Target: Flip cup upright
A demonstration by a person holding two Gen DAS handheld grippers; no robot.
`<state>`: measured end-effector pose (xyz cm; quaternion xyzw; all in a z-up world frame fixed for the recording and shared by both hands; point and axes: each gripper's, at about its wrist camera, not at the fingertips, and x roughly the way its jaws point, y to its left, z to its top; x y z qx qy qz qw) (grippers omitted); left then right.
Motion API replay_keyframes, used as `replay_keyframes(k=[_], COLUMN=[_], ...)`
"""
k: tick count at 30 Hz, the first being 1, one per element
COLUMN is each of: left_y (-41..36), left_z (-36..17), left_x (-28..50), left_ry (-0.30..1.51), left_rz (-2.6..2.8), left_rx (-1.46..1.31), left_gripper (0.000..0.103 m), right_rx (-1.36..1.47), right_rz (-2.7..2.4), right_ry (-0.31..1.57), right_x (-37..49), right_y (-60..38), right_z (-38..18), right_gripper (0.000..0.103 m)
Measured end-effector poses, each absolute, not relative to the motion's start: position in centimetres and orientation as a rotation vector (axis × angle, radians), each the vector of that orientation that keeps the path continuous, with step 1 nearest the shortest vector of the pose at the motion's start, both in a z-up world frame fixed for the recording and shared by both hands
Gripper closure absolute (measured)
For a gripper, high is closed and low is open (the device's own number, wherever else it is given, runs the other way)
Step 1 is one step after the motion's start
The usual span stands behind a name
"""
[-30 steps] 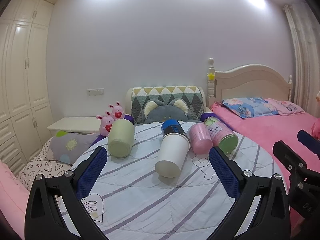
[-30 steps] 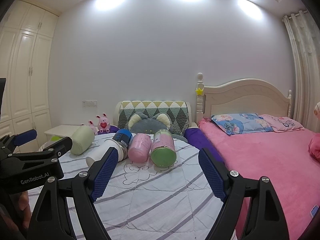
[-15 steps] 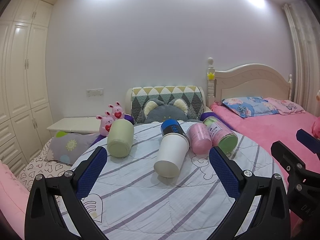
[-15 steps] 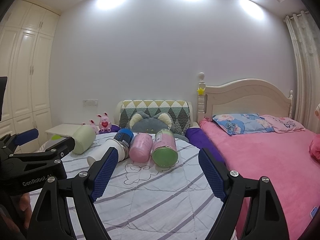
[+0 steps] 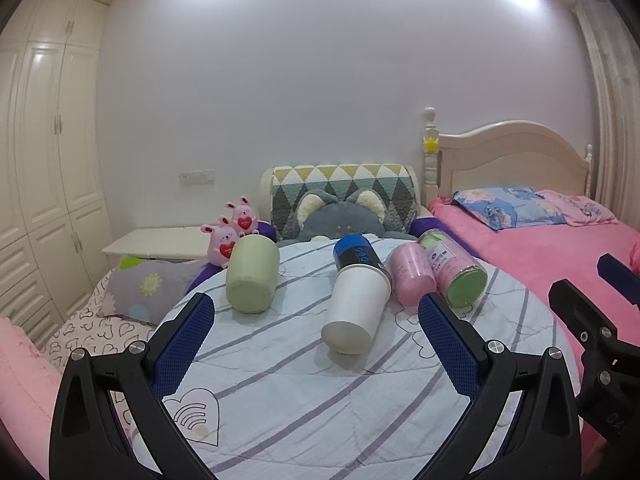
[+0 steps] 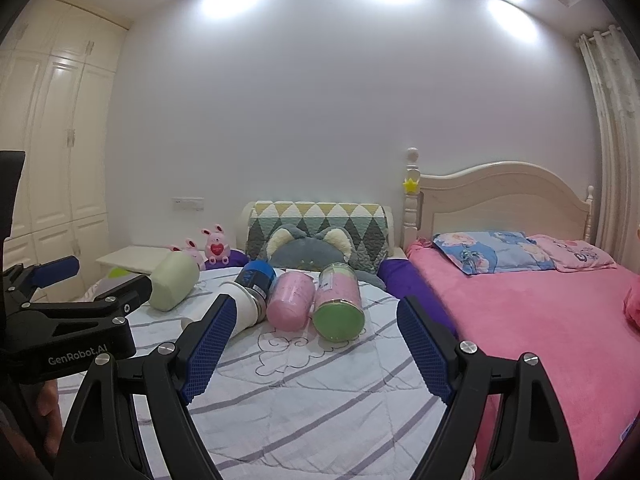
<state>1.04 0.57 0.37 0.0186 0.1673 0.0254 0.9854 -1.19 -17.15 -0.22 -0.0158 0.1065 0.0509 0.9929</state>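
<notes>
Cups lie on their sides on a striped quilt [image 5: 304, 408] over a round surface. From the left wrist view: a green cup [image 5: 252, 274] at left, well apart from a white cup [image 5: 356, 310] nested with a blue one [image 5: 354, 251], then a pink cup [image 5: 412, 276] touching a green-lidded jar [image 5: 456, 274]. The left gripper [image 5: 316, 344] hovers empty, jaws spread wide.

From the right wrist view: the right gripper [image 6: 312, 344] is likewise wide apart and empty, with the pink cup [image 6: 290, 300] and jar [image 6: 338, 302] lying beyond its fingers. The left gripper [image 6: 72, 308] shows at left. A pink bed [image 6: 540, 320] lies right.
</notes>
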Motion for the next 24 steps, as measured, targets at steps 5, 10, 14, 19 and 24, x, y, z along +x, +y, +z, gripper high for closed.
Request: replay_keyframes(k=[5, 10, 14, 19, 24], left_y=[1.7, 3.0, 4.5, 6.4, 8.3], left_z=[0.9, 1.8, 2.8, 3.6, 3.5], left_x=[1.7, 3.2, 5.2, 7.9, 11.9], left_ry=[0.359, 0.408, 0.45, 0.491, 0.579], left_rz=[0.059, 0.056, 0.063, 0.066, 0.054], left_rx=[0.022, 0.017, 0.017, 0.006, -0.022], left_gripper=[0.0, 0.0, 0.0, 0.0, 0.0], right_rx=[-0.023, -0.024, -0.042, -0.023, -0.012], right_rz=[0.127, 0.153, 0.189, 0.231, 0.267], right_ry=[0.209, 0.214, 0.23, 0.26, 0.312], right_x=[-0.7, 0.4, 1.9, 4.6, 8.0], right_y=[-16.7, -15.8, -14.3, -13.1, -12.0], right_z=[0.3, 1.1, 2.0, 2.7, 3.3], right_gripper=[0.019, 0.019, 0.019, 0.019, 0.019])
